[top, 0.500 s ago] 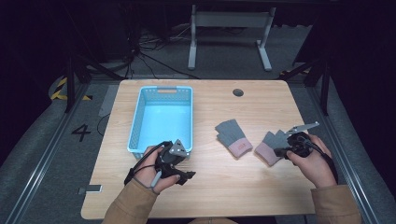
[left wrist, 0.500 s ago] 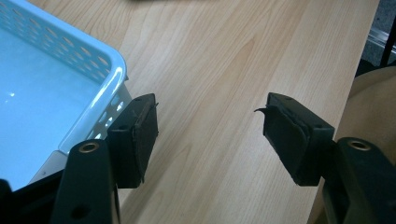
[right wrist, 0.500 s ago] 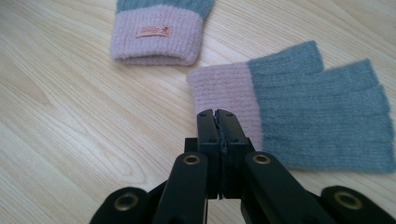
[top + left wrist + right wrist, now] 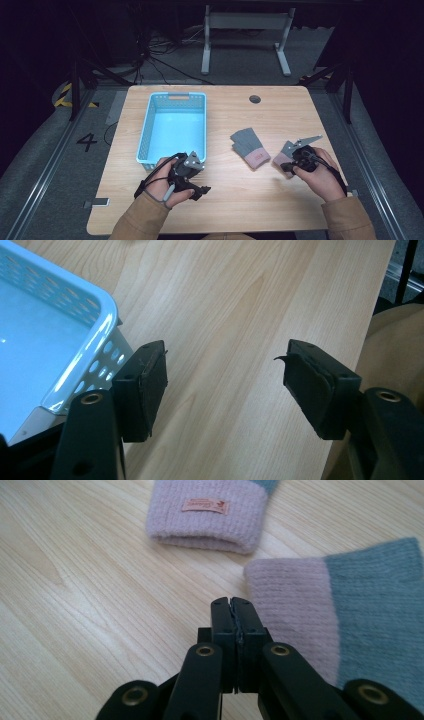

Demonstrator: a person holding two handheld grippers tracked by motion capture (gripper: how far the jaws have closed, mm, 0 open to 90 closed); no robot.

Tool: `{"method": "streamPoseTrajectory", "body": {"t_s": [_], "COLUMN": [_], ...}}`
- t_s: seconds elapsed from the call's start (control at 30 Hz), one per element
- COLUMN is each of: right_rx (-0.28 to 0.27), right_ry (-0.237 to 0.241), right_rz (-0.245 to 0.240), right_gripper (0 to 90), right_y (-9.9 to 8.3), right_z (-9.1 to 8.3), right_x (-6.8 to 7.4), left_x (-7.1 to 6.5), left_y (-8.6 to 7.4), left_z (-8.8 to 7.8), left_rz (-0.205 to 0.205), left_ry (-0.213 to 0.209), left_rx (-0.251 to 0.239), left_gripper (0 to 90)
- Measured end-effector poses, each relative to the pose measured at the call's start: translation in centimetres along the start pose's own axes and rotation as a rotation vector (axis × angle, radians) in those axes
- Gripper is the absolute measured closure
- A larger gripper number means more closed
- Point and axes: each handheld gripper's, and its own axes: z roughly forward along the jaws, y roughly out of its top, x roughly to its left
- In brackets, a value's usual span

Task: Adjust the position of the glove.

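Observation:
Two grey knit gloves with pink cuffs lie on the right half of the wooden table. One glove (image 4: 248,145) (image 4: 210,510) lies apart, with a small label on its cuff. The other glove (image 4: 281,157) (image 4: 340,610) lies just beside my right gripper (image 4: 286,169) (image 4: 233,602). That gripper is shut with nothing in it, and its tips hover by the pink cuff's edge. My left gripper (image 4: 199,191) (image 4: 225,357) stands open over bare wood by the near right corner of the light blue basket (image 4: 145,135) (image 4: 102,320).
The basket has nothing in it and takes up the table's left middle. A round cable hole (image 4: 255,99) sits near the far edge. The near table edge (image 4: 370,315) runs close to my left gripper. Metal frame legs and cables lie on the floor beyond.
My right hand has shifted slightly left, closer to the near glove's cuff. The left hand, the gloves and the basket have stayed put.

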Motion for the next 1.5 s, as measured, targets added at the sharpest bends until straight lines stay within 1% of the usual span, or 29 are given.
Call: {"method": "streamPoseTrajectory", "body": {"t_s": [0.07,0.13,0.17,0.3,0.47,0.6,0.63,0.7,0.73,0.83,0.93,1.0,1.07,1.13,1.17,1.27,1.47,1.5], "right_rx": [0.006,0.011,0.016,0.023,0.036,0.043,0.027,-0.012,-0.012,-0.071,-0.108,-0.110,-0.115,-0.115,-0.111,-0.102,-0.080,-0.073], "right_ry": [0.003,0.004,0.006,0.008,0.010,0.009,0.012,0.020,0.020,-0.010,-0.018,-0.018,-0.029,-0.032,-0.042,-0.050,-0.049,-0.048], "right_rz": [-0.012,-0.013,-0.018,-0.022,-0.022,-0.020,-0.027,-0.021,-0.021,-0.019,-0.011,-0.008,-0.006,-0.003,0.001,0.004,0.011,0.019], "right_gripper": [90.0,90.0,90.0,90.0,90.0,90.0,90.0,90.0,90.0,90.0,90.0,90.0,90.0,90.0,90.0,89.9,89.9,89.9], "right_y": [0.1,0.1,0.0,-0.1,-0.2,-0.3,-0.3,0.0,0.0,0.9,1.8,1.9,2.4,2.5,2.6,2.6,2.3,2.2], "right_z": [0.5,0.7,1.1,1.7,2.4,2.6,2.4,2.1,2.1,2.0,2.3,2.5,3.0,3.2,3.6,3.9,4.1,4.1], "right_x": [0.2,0.2,0.2,0.1,0.0,0.0,0.0,0.0,0.0,-0.4,-0.9,-1.0,-1.4,-1.5,-1.7,-2.0,-2.2,-2.2], "left_x": [-0.1,-0.2,-0.2,-0.3,-0.2,-0.2,-0.3,-0.3,-0.3,-0.3,-0.3,-0.3,-0.2,-0.2,-0.3,-0.2,-0.2,-0.2], "left_y": [0.0,0.0,0.1,0.1,0.1,0.1,0.1,0.2,0.2,0.3,0.2,0.2,0.1,0.1,0.1,0.0,-0.1,0.0], "left_z": [0.1,0.1,0.3,0.4,0.5,0.5,0.5,0.6,0.6,0.7,0.8,0.8,0.8,0.9,0.9,0.8,0.8,0.8], "left_rz": [-0.004,-0.002,0.009,0.015,0.010,0.010,0.009,0.009,0.009,0.017,0.012,0.014,0.009,0.008,0.003,0.006,0.002,0.004], "left_ry": [-0.001,-0.001,-0.005,-0.010,-0.010,-0.008,-0.010,-0.009,-0.009,-0.009,-0.009,-0.009,-0.005,-0.006,-0.007,-0.003,-0.005,-0.003], "left_rx": [-0.003,0.003,0.006,0.017,0.015,0.014,0.014,0.010,0.010,0.019,0.020,0.024,0.028,0.028,0.026,0.026,0.024,0.024], "left_gripper": [34.2,34.2,34.2,34.1,34.1,34.1,34.1,34.1,34.1,34.1,34.0,33.9,33.9,33.9,33.9,33.8,33.8,33.8]}}
